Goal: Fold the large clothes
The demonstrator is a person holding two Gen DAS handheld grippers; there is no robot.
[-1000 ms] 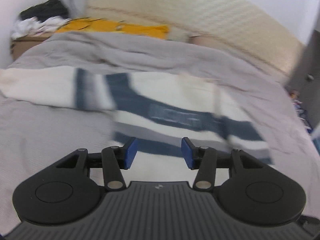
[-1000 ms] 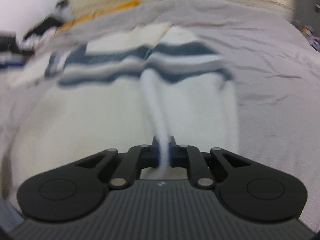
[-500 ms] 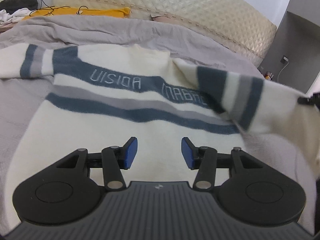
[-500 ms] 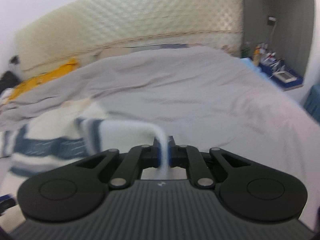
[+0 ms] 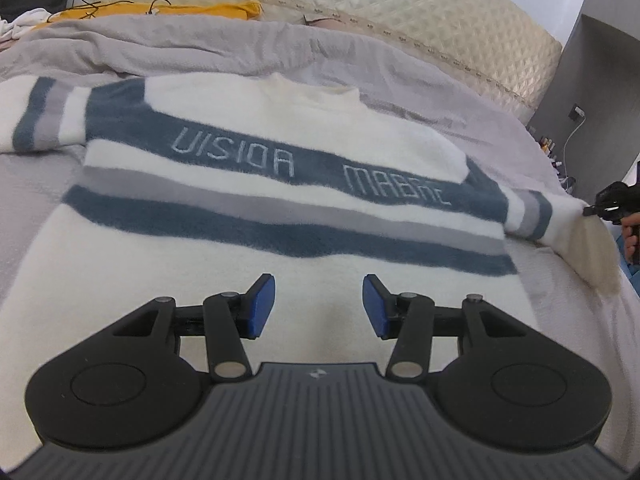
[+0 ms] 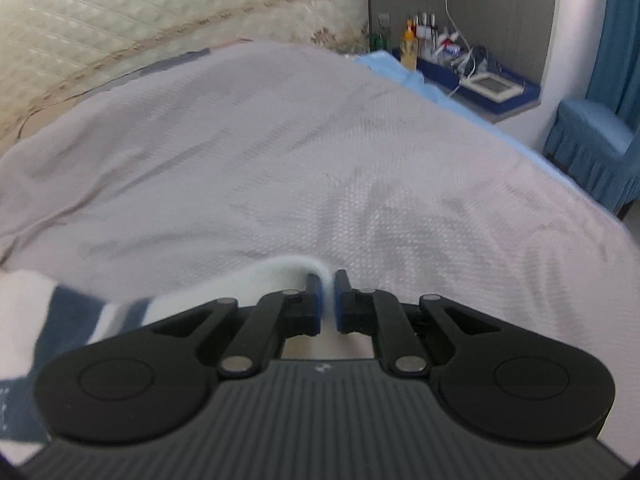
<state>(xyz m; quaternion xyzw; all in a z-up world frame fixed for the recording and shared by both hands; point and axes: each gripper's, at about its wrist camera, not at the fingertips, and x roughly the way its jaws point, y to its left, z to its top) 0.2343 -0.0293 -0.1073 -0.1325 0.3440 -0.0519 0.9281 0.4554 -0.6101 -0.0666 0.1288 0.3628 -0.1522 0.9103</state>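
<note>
A cream sweater (image 5: 256,248) with blue and grey stripes and pale lettering lies front-up on the grey bedspread (image 5: 200,48), both sleeves stretched sideways. My left gripper (image 5: 318,306) hovers open over the sweater's lower body, nothing between its blue pads. At the far right of the left wrist view my right gripper (image 5: 588,211) pinches the end of the right sleeve (image 5: 560,220), a hand behind it. In the right wrist view the right gripper (image 6: 328,298) is shut on the sleeve cuff (image 6: 280,270), which trails off to the left.
A quilted cream headboard (image 5: 400,4) runs along the back. A yellow cloth (image 5: 168,10) and a clothes pile (image 5: 28,4) lie at the far left. A cluttered blue nightstand (image 6: 468,76) and a blue chair (image 6: 592,136) stand beyond the bed's right edge.
The right gripper has pulled the sleeve off the sweater's body and out to the right. The left gripper has sunk closer to the sweater, its jaws as wide as before.
</note>
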